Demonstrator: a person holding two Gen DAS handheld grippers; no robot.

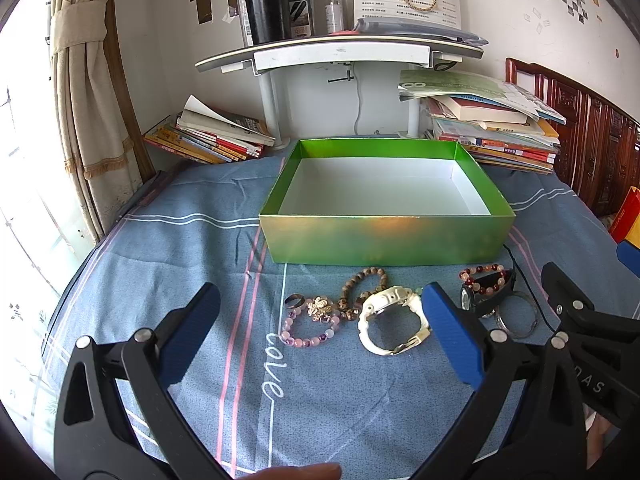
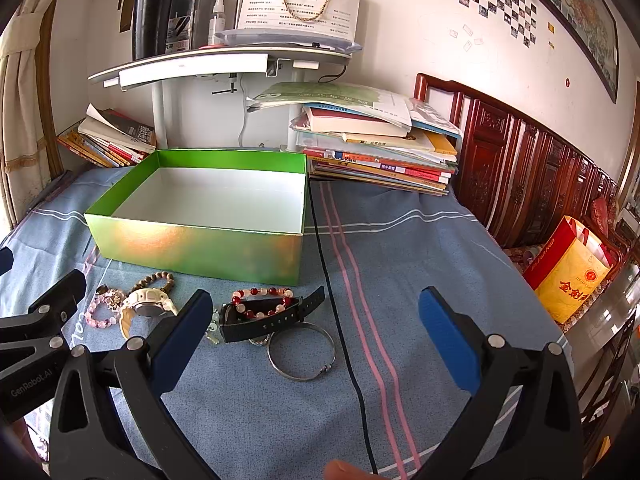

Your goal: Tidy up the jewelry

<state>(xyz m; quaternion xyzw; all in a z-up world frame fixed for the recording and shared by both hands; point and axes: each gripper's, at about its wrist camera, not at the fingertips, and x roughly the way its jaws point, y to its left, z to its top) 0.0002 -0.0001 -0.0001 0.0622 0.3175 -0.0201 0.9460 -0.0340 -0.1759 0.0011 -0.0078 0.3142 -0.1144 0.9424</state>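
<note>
On a blue cloth-covered worktop (image 1: 192, 248), an empty green box (image 1: 384, 236); just before it, white watch (image 1: 394, 320), beaded bracelets (image 1: 310, 326), black watch (image 2: 268, 318), silver bangle (image 2: 302, 354); left gripper (image 1: 320, 332) fingers apart, empty; right gripper (image 2: 316, 336) likewise.

Two low forward views, side by side, sharing the green box (image 1: 384, 236).

White watch (image 2: 149, 305) half hidden behind left finger (image 2: 182, 334); fingertip (image 2: 344, 472) cut off at near edge; ring (image 1: 295, 301) detail too small.
</note>
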